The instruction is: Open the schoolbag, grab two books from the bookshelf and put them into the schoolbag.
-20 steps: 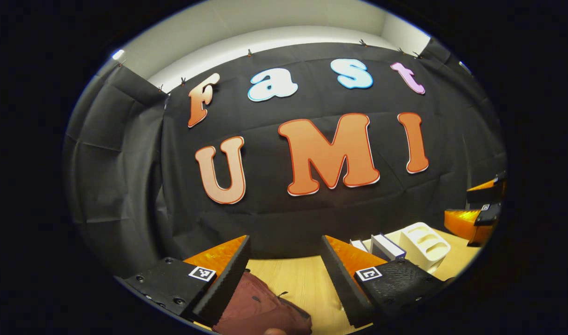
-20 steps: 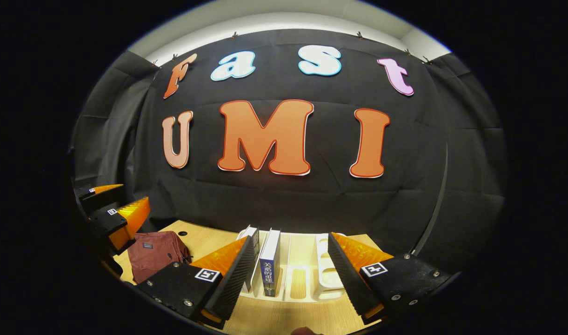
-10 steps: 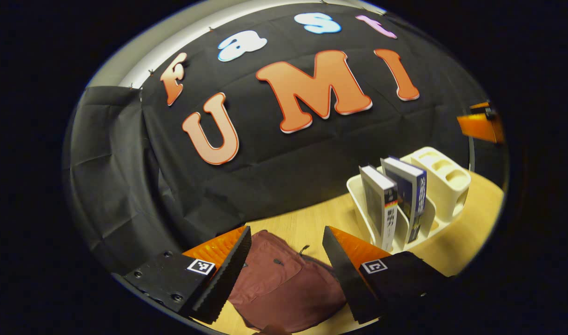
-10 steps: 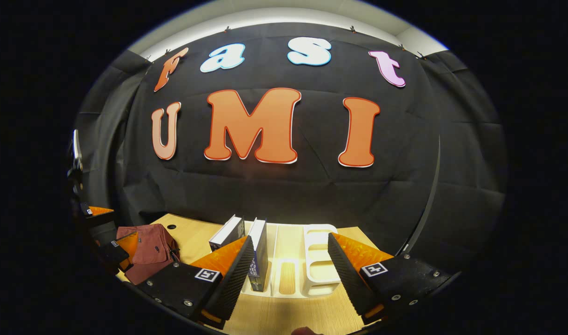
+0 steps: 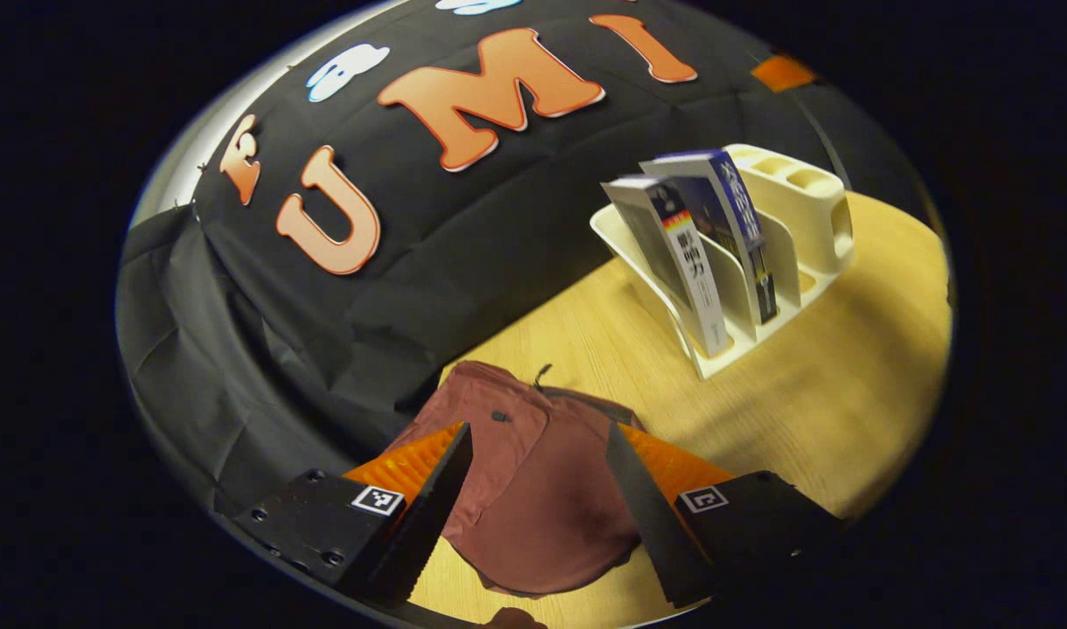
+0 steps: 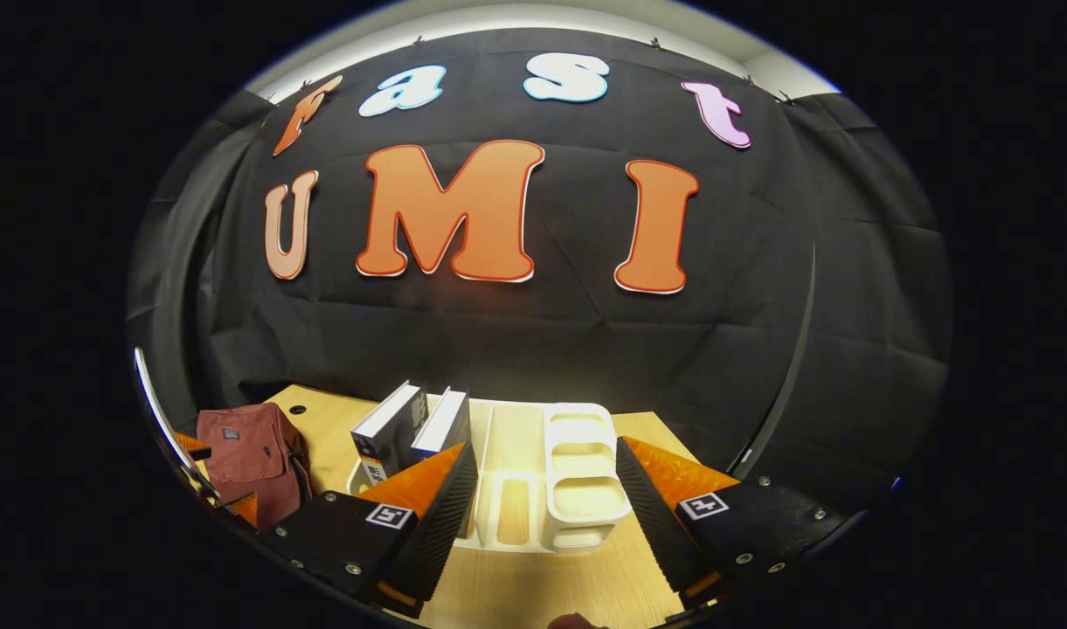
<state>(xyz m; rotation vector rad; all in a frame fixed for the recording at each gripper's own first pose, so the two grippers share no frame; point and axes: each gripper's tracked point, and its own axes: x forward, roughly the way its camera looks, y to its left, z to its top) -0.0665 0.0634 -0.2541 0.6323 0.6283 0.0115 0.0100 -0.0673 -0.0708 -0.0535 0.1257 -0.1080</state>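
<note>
I have the left hand-held gripper (image 5: pixel 533 515) above the schoolbag (image 5: pixel 533 489), with its jaws wide and nothing between them. The bag lies flat on the table (image 5: pixel 830 384) in the lower middle of the left gripper view, and it looks closed. It is soft cloth, so I judge it will fold and slide when I pull on it; it will not hold its shape. A small dark pull (image 5: pixel 543 374) shows at its far edge, near the wall. I think this is the place to take hold for opening, but it is thin and easy to miss. Whether it belongs to a zipper I cannot tell.

The right hand-held gripper (image 6: pixel 546 515) is also wide and empty, and it points at the bookshelf (image 6: pixel 577 489) in the lower middle of its view. The two books (image 6: pixel 411 424) stand there in the left compartments, leaning to one side and just beside each other. In the left gripper view they are at the upper right, well apart from the bag. They are stiff, and I judge them moderately heavy, with smooth covers that may slip. I would pinch one book across its thickness near the top edge, where it stands free above the dividers. The other book is close, so one finger must enter between them carefully.
</note>
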